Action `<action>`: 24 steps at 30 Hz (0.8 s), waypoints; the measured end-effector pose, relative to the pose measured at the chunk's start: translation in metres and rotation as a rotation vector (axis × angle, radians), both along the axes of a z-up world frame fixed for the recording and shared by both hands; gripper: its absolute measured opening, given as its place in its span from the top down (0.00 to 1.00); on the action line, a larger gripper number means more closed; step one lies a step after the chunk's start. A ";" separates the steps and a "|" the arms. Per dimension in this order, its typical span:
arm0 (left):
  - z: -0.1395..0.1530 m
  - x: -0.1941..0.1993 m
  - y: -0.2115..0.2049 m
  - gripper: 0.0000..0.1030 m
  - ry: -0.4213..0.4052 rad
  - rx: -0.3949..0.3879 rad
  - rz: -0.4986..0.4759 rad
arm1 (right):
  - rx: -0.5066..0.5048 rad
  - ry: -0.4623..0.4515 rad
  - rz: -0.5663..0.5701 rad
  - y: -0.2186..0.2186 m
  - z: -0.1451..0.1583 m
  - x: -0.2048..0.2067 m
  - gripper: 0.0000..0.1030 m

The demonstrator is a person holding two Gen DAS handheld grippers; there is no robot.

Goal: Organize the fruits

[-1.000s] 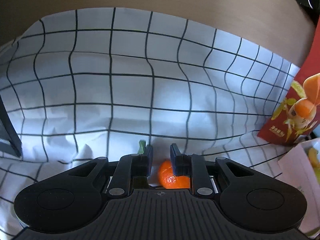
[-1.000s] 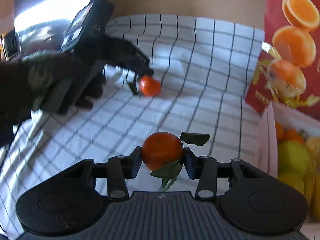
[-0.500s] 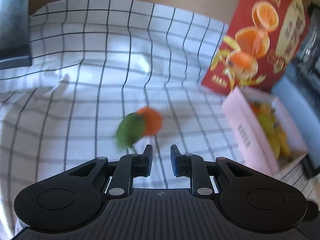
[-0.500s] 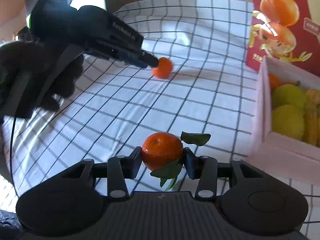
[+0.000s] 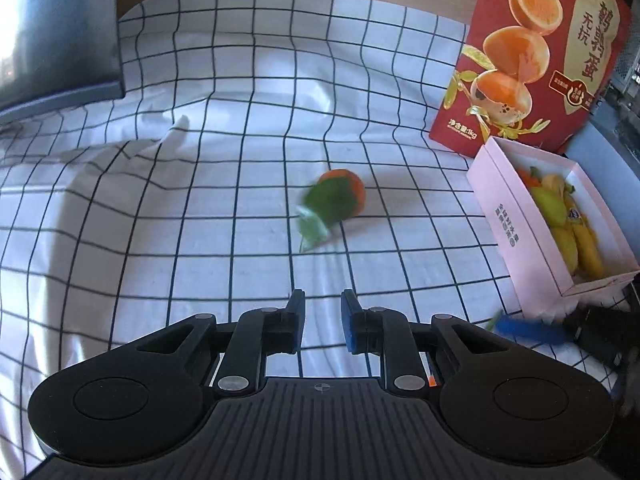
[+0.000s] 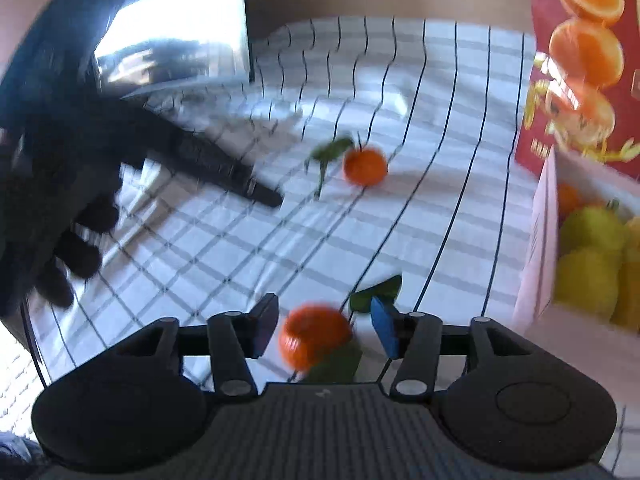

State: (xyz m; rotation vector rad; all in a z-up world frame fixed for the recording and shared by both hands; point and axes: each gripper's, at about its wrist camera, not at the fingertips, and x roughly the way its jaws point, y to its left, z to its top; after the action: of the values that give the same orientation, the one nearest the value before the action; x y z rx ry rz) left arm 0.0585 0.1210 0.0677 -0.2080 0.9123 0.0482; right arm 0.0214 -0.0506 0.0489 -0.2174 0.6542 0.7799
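Observation:
A leafy mandarin [image 5: 340, 196] lies loose on the checked cloth [image 5: 200, 200], well ahead of my left gripper [image 5: 322, 320], which is nearly closed and empty. It also shows in the right wrist view [image 6: 365, 166], with the left gripper [image 6: 264, 196] short of it. A second leafy mandarin [image 6: 314, 340], blurred, sits between the parted fingers of my right gripper [image 6: 323, 330], touching neither pad. The pink box [image 5: 516, 236] at the right holds bananas and other fruit [image 5: 568, 224]; in the right wrist view the box [image 6: 540, 240] shows yellow-green fruit [image 6: 592, 248].
A red carton printed with oranges [image 5: 536, 52] stands behind the pink box. A dark screen [image 5: 56, 28] stands at the back left. The cloth has raised wrinkles at the left [image 5: 180, 128].
My left gripper let go of its mandarin and pulled back; the fruit rolled away. My right gripper opened from its grip on the second mandarin, which is now loose between the fingers.

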 end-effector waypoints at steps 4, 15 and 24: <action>-0.003 -0.009 0.011 0.78 -0.002 -0.057 0.034 | 0.016 -0.041 -0.029 0.002 0.018 0.017 0.42; -0.008 -0.050 0.026 0.78 -0.054 -0.181 -0.003 | 0.074 0.049 -0.106 0.051 0.036 0.097 0.42; -0.014 -0.077 0.022 0.78 -0.069 -0.192 -0.126 | -0.061 0.094 -0.036 0.105 0.015 0.141 0.42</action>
State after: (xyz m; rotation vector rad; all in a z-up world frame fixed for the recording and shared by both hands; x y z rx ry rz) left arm -0.0186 0.1431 0.0535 -0.3275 0.8598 -0.1631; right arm 0.1626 0.0549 0.0640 -0.2247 0.7690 0.7394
